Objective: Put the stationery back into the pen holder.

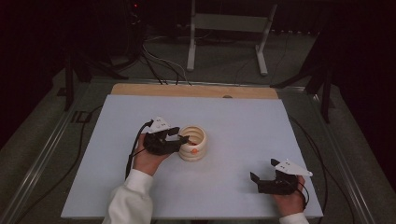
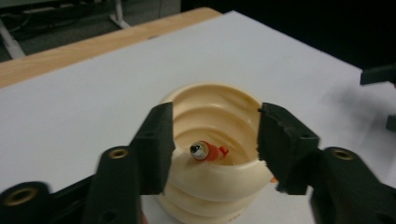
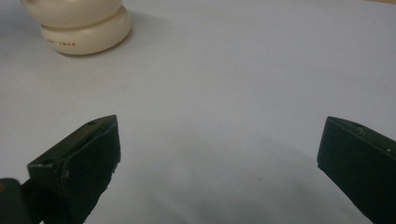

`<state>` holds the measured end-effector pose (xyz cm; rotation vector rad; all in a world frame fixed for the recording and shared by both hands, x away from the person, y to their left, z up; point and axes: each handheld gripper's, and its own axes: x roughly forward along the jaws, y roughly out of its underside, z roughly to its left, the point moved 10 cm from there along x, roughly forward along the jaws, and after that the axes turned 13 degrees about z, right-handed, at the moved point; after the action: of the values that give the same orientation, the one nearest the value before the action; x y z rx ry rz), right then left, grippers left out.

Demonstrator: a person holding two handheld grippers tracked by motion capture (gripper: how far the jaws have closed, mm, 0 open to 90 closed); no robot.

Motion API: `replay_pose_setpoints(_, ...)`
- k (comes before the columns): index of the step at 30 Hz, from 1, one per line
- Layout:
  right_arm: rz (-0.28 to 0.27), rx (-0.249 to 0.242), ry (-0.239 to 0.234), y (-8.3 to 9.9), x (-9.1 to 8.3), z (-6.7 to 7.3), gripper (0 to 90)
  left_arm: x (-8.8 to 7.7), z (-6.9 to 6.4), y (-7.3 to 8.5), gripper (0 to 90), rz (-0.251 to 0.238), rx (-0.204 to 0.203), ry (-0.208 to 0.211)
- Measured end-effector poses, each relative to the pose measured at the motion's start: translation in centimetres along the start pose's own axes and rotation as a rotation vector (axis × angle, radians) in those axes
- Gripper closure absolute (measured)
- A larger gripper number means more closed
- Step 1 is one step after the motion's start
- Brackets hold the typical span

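Observation:
A cream ribbed bowl (image 1: 193, 143) stands a little left of the middle of the white tabletop (image 1: 243, 135). In the left gripper view a small orange piece (image 2: 208, 151) with a black-and-white end lies inside the bowl (image 2: 215, 109). My left gripper (image 1: 180, 136) (image 2: 215, 128) is open over the bowl's near rim, its jaws on either side of the orange piece without touching it. My right gripper (image 1: 264, 170) (image 3: 219, 135) rests open near the front right edge, nothing between its jaws. The bowl's base (image 3: 85, 25) shows at the upper left of the right gripper view.
A wooden strip (image 1: 187, 90) runs along the table's far edge. Beyond it on the floor are a white metal stand (image 1: 229, 25) and several cables (image 1: 161, 65). Dark stand legs (image 1: 74, 70) flank the table.

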<state>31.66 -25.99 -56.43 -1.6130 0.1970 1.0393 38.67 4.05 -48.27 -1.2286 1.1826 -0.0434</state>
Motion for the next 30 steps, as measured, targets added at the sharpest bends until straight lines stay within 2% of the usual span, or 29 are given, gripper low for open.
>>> replay_pose_setpoints(2, 0.000, 0.000, 0.000, 0.0, 0.0, 0.0, 0.0, -0.4, 0.3, -0.1, 36.1, -0.018, -0.021, -0.003)
replay_pose_setpoints(6, 0.003, 0.001, -0.001, 0.0, 0.0, 0.0, 0.0, -1.2, 1.3, -0.1, 22.1, -0.058, -0.045, -0.052)
replay_pose_setpoints(8, 0.005, 0.000, -0.002, 0.0, 0.1, 0.1, 0.0, -1.6, 1.6, 0.0, 16.3, -0.065, -0.047, -0.071)
replay_pose_setpoints(10, 0.006, 0.002, -0.002, 0.1, 0.1, 0.1, 0.0, -2.0, 2.1, 0.2, 14.1, -0.073, -0.046, -0.091)
replay_pose_setpoints(14, 0.006, 0.003, -0.003, 0.1, 0.1, 0.1, 0.0, -2.7, 3.1, 0.7, 2.2, -0.084, -0.052, -0.130)
replay_pose_setpoints(17, 0.007, 0.004, -0.003, 0.1, 0.1, 0.1, 0.0, -3.4, 3.8, 1.2, 1.1, -0.087, -0.046, -0.159)
replay_pose_setpoints(23, 0.006, 0.004, -0.003, 0.1, 0.1, 0.1, 0.0, -4.5, 4.9, 2.1, 0.9, -0.103, -0.058, -0.193)
replay_pose_setpoints(25, 0.006, 0.004, -0.003, 0.1, 0.1, 0.1, 0.0, -4.5, 4.9, 2.1, 0.8, -0.103, -0.058, -0.193)
replay_pose_setpoints(26, 0.006, 0.005, -0.003, 0.1, 0.1, 0.1, 0.0, -5.3, 5.6, 2.8, 0.8, -0.114, -0.070, -0.214)
replay_pose_setpoints(30, 0.004, 0.004, -0.003, 0.1, 0.1, 0.0, 0.0, -5.8, 6.2, 3.2, 0.8, -0.120, -0.079, -0.229)
